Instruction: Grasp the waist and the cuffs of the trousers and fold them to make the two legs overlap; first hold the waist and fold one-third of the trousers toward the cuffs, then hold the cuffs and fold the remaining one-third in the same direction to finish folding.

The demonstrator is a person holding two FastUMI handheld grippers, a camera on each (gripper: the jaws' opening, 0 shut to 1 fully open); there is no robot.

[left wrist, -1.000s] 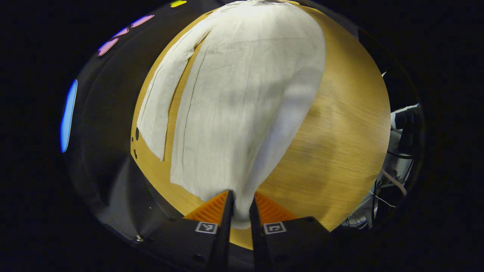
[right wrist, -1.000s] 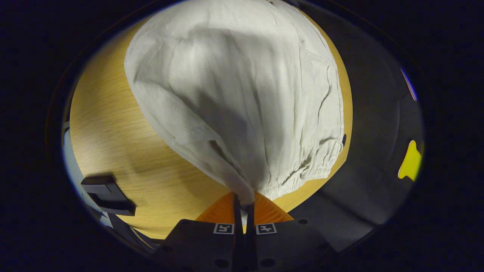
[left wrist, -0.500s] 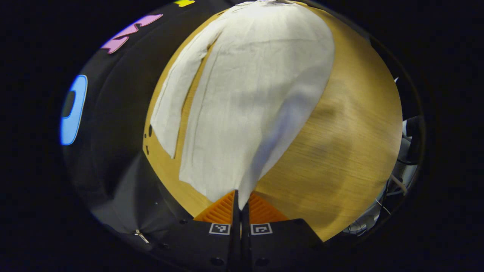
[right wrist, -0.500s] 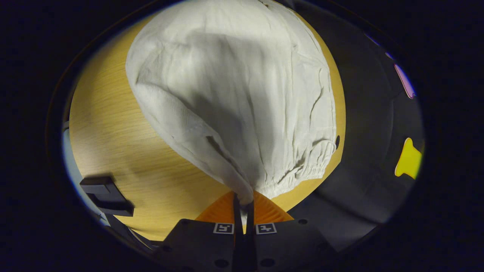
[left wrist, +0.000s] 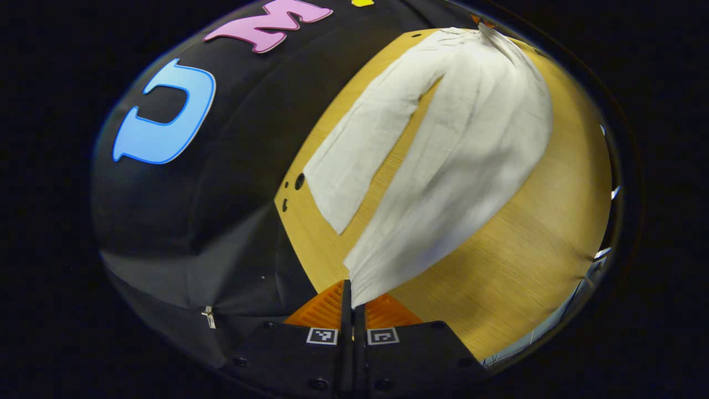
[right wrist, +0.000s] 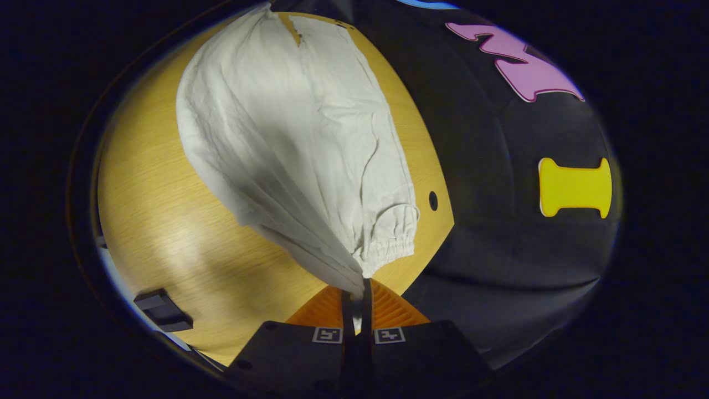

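In the left gripper view, the left tool (left wrist: 352,299) was pinched tight on the cuff end of one leg of the white trousers (left wrist: 454,166), its two fingers drawn together with only cloth between them. That leg rose from the table (left wrist: 532,260) toward the tool as a taut, narrowing strip, and it looked slightly blurred. The other leg (left wrist: 365,149) lay flat on the wooden table, beside the lifted one, with a wedge of bare wood showing between them; its cuff end lay near the table's edge, close to a few small dark holes (left wrist: 299,181) in the top. Both legs joined at the far end of the table, where the cloth bunched. In the right gripper view, the right tool (right wrist: 358,292) was likewise closed narrow on the trousers (right wrist: 288,144), gripping the waist edge, and the cloth fanned out from the fingers in long pulled folds. The gathered elastic waistband (right wrist: 390,241) hung just beside the tool, above the wood near the table's edge and near a single dark hole (right wrist: 433,200). The rest of the garment spread away across the table (right wrist: 160,210) toward its far side. A dark bracket-like thing (right wrist: 163,310) sat at the table's near edge, well apart from the cloth.
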